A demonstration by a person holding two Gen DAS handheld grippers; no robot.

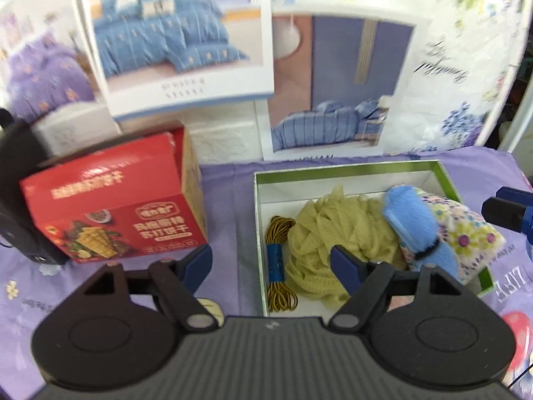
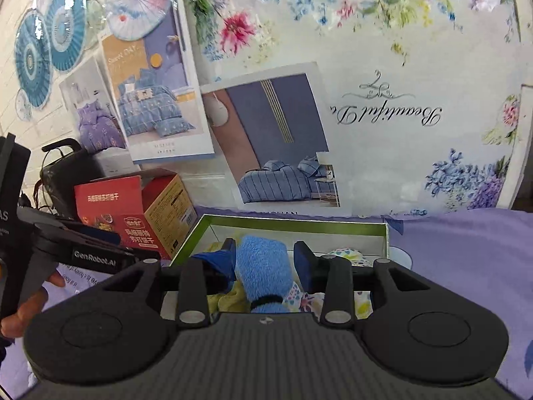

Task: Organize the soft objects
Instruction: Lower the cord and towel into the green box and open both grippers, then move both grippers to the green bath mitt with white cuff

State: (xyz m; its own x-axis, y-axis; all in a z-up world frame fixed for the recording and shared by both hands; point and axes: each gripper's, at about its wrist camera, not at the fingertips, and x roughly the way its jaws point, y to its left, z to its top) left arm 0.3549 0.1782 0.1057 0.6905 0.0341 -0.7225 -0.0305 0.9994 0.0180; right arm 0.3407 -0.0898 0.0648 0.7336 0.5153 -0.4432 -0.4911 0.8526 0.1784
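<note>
Soft things are all packed in the green-rimmed box (image 1: pixel 349 168) on the purple cloth (image 1: pixel 230 200): a yellow mesh sponge (image 1: pixel 319 230) in the middle, a bundle of brown cord (image 1: pixel 278 260) along its left wall, and a blue plush piece (image 1: pixel 409 223) lying across a floral pouch (image 1: pixel 466 230) on the right. Left gripper (image 1: pixel 271 261) hangs above the box's near left corner, jaws spread wide, nothing between them. Right gripper (image 2: pixel 266 260) sits over the plush piece (image 2: pixel 263 266); its left pad touches the fabric, the right pad stands clear, so no pinch. Red snack carton (image 1: pixel 113 200) stands left of the box, apart from it.
</note>
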